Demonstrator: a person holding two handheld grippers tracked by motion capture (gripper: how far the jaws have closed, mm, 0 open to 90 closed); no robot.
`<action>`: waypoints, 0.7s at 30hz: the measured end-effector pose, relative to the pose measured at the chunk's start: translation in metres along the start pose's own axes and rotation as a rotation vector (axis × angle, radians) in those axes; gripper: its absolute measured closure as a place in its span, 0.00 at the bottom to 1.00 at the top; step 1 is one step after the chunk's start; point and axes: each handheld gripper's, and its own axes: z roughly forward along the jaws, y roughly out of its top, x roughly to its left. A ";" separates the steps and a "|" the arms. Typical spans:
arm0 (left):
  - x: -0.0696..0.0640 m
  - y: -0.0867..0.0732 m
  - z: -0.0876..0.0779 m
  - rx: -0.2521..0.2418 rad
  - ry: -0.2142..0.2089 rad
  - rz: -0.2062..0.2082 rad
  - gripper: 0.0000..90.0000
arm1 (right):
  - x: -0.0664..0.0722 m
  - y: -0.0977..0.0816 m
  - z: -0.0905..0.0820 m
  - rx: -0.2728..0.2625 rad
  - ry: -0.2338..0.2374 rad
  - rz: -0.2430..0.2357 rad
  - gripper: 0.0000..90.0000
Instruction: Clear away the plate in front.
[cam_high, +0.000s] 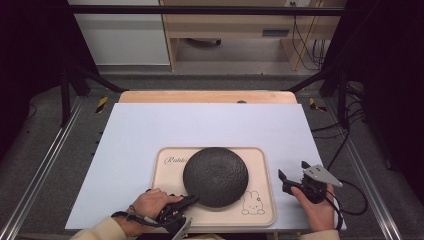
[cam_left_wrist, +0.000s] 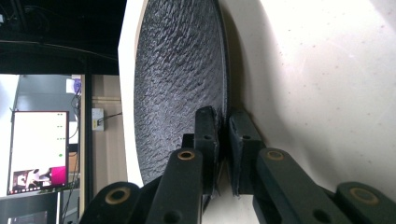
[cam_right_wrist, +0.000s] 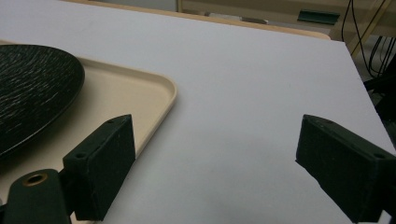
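Observation:
A round black plate (cam_high: 215, 176) with a rough, textured surface lies on a beige tray (cam_high: 170, 175) printed with a rabbit drawing, near the table's front edge. My left gripper (cam_high: 192, 200) reaches in from the front left and is shut on the plate's near rim. In the left gripper view the pads (cam_left_wrist: 208, 135) pinch that rim of the plate (cam_left_wrist: 177, 70), with the tray (cam_left_wrist: 317, 84) behind it. My right gripper (cam_high: 292, 169) rests right of the tray, open and holding nothing. Its own view shows the gripper (cam_right_wrist: 219, 144) spread wide over the white surface, with the plate (cam_right_wrist: 32, 88) and tray corner (cam_right_wrist: 135, 93) at left.
The tray sits on a white board (cam_high: 210, 125) that covers a wooden table (cam_high: 207, 96). Black frame posts stand at both sides, and cables (cam_high: 350, 195) trail off the right edge. A lit monitor (cam_left_wrist: 39, 149) shows beyond the table in the left gripper view.

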 end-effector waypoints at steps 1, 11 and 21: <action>0.000 0.000 0.000 0.000 0.001 0.001 0.90 | 0.000 0.000 0.000 0.000 0.002 0.000 0.13; 0.001 -0.002 0.000 -0.008 0.027 -0.012 0.79 | 0.000 0.000 0.000 0.003 0.003 -0.001 0.13; 0.003 -0.010 -0.006 0.007 0.043 -0.016 0.70 | 0.000 0.000 0.000 0.004 0.002 -0.001 0.13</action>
